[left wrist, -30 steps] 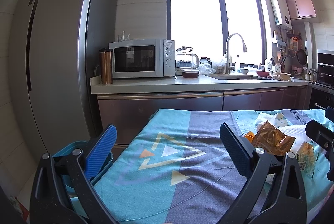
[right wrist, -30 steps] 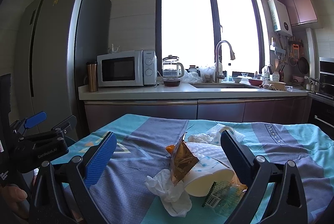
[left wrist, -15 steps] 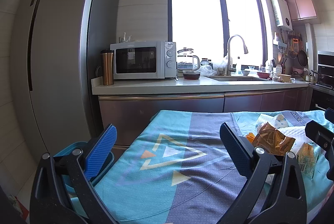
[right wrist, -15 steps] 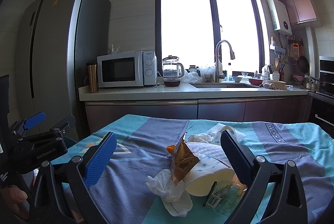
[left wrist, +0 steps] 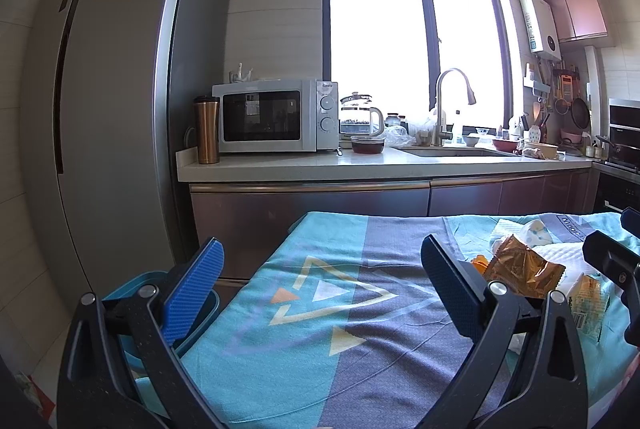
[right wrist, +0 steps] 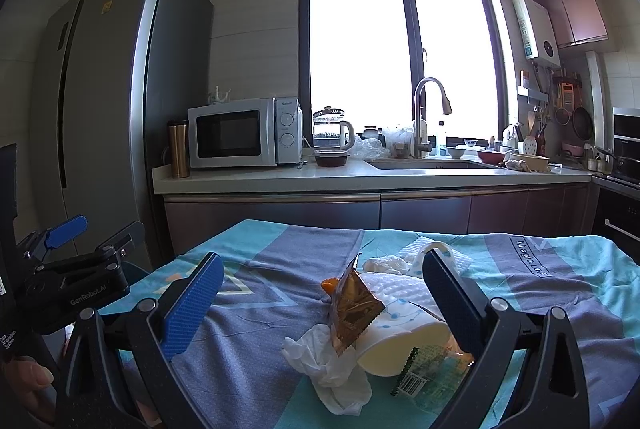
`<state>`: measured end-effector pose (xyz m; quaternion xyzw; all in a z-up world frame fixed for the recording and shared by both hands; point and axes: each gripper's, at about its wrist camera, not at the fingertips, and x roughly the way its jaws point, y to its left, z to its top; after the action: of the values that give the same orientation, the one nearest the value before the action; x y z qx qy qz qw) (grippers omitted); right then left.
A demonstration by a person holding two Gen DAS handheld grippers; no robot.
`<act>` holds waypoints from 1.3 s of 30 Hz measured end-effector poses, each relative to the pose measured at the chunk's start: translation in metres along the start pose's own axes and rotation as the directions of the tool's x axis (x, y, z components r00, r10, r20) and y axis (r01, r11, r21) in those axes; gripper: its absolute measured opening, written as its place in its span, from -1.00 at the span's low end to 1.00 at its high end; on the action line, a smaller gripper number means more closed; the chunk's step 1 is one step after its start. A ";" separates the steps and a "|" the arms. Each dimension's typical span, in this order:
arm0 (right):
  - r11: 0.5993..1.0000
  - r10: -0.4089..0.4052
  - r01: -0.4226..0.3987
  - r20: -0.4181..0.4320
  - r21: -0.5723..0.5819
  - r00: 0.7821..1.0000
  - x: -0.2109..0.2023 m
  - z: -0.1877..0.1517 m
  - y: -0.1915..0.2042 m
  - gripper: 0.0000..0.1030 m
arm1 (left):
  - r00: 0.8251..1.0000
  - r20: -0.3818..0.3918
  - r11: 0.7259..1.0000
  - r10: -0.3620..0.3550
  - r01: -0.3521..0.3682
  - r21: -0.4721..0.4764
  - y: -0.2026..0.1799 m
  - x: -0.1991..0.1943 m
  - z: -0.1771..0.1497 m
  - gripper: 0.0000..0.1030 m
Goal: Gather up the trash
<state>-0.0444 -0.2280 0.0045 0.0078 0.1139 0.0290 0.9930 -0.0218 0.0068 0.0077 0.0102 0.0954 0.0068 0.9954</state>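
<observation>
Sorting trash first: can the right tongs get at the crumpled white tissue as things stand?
Probably yes. The right tongs are open, and the crumpled white tissue lies uncovered between the jaws at the pile's near edge; only the gold wrapper leans close.

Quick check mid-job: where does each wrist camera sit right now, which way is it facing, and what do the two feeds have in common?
Left wrist: on the left gripper, low at the table's left end, facing the kitchen counter; open blue-padded fingers show, blue plastic bin beneath.
Right wrist: on the right gripper, facing the counter over the trash pile; its open fingers, the left gripper and a hand show.
Shared: teal-and-grey patterned tablecloth, crinkled gold foil wrapper, white microwave.
</observation>
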 end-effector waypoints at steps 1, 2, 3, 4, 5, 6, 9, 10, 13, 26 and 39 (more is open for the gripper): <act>1.000 0.000 0.000 -0.001 0.000 1.000 0.000 0.000 0.000 0.87 | 1.000 0.000 1.000 0.000 0.000 -0.001 0.000 0.000 0.000 0.89; 1.000 0.000 0.000 0.000 0.001 1.000 0.000 0.000 0.000 0.87 | 1.000 -0.001 1.000 -0.002 0.002 -0.002 0.000 0.000 0.000 0.89; 1.000 0.000 0.000 0.001 0.002 1.000 0.000 0.000 0.000 0.87 | 1.000 0.000 1.000 0.000 0.000 -0.001 0.000 0.000 -0.001 0.89; 1.000 0.002 -0.002 0.001 0.002 1.000 -0.001 0.000 0.000 0.87 | 1.000 0.001 1.000 0.001 -0.001 -0.001 0.000 0.000 0.000 0.89; 1.000 0.001 -0.001 0.001 0.002 1.000 -0.001 0.001 0.001 0.87 | 1.000 0.000 1.000 -0.001 0.001 -0.001 0.000 0.000 0.000 0.89; 1.000 0.001 -0.001 0.002 0.002 1.000 -0.001 0.000 0.001 0.87 | 1.000 0.000 1.000 -0.001 0.001 -0.002 0.000 0.000 0.000 0.89; 1.000 0.003 -0.003 0.002 0.003 1.000 -0.002 0.001 0.000 0.87 | 1.000 0.000 1.000 0.000 0.000 -0.001 -0.001 0.000 -0.001 0.89; 1.000 0.004 -0.004 0.001 0.003 1.000 -0.002 0.001 0.000 0.87 | 1.000 0.001 1.000 0.001 -0.001 0.000 -0.001 0.000 -0.001 0.89; 1.000 0.005 -0.005 0.001 0.004 1.000 -0.002 0.001 0.001 0.87 | 1.000 0.000 1.000 0.000 0.000 -0.002 -0.001 -0.001 -0.001 0.89; 1.000 0.008 -0.008 0.000 0.003 1.000 -0.001 0.002 0.002 0.87 | 1.000 0.000 1.000 0.001 -0.001 -0.002 0.000 -0.001 -0.001 0.89; 1.000 0.016 -0.016 -0.001 0.008 1.000 -0.002 0.001 0.000 0.87 | 1.000 -0.002 1.000 -0.003 0.003 -0.007 0.001 -0.002 -0.001 0.89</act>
<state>-0.0461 -0.2278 0.0063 0.0126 0.1146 0.0362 0.9927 -0.0239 0.0077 0.0074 0.0067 0.0965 0.0057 0.9953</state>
